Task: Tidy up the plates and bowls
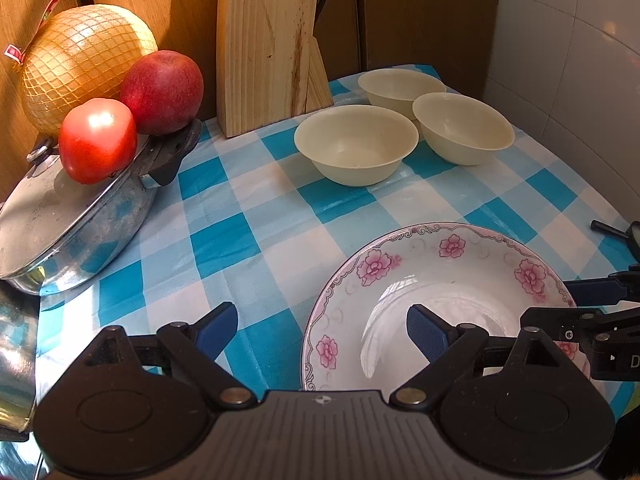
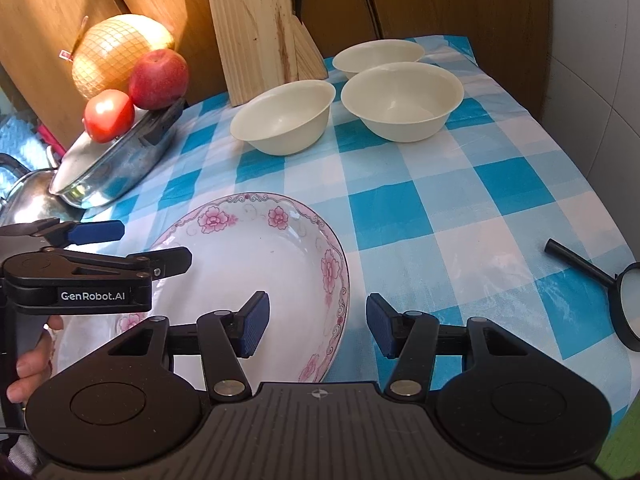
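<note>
A white plate with pink flowers round its rim lies on the blue-and-white checked cloth. My left gripper stands open astride the plate's left rim, one pad outside and one over the plate's well. My right gripper stands open astride the right rim in the same way. No pad presses on the rim. Behind the plate stand three empty cream bowls: one at front left, one at right, one at the back.
A wooden knife block stands at the back. At left a lidded steel pot carries a tomato, an apple and a netted pomelo. A black magnifying glass lies at right near the tiled wall. A hand holds the left gripper.
</note>
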Motion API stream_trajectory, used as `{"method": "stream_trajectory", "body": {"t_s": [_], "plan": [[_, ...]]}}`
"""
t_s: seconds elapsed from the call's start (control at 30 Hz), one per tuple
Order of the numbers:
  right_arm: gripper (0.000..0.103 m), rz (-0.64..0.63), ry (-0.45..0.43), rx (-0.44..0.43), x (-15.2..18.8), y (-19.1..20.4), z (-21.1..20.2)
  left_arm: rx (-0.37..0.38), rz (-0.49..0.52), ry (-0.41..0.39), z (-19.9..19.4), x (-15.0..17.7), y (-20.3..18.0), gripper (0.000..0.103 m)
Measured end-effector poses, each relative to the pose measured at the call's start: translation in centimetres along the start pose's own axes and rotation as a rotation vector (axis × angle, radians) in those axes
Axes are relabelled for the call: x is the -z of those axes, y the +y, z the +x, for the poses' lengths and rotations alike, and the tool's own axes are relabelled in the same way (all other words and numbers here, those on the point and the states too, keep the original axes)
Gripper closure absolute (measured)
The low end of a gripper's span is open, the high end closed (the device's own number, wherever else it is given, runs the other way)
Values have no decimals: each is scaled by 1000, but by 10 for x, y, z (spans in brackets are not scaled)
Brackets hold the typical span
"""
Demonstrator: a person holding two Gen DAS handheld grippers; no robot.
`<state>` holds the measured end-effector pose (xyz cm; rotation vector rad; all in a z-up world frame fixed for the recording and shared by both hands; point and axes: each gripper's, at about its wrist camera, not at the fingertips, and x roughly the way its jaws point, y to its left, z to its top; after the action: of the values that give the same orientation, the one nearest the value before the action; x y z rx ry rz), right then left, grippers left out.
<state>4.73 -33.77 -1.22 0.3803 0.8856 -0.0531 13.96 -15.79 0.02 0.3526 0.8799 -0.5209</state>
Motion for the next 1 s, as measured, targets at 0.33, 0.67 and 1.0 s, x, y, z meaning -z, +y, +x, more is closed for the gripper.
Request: {"method": "stream_trajectory", "body": {"t_s": [0.33, 0.67, 1.0], "plan": [[59, -3, 48, -20, 6, 2, 8, 63, 37, 45, 7, 4, -13, 23], [69, -8, 38, -6, 6, -1, 9, 41, 64, 68, 14, 6, -26, 29], [74, -18, 7, 87, -15, -7, 16, -37, 66, 28, 21, -12, -46, 29]]}}
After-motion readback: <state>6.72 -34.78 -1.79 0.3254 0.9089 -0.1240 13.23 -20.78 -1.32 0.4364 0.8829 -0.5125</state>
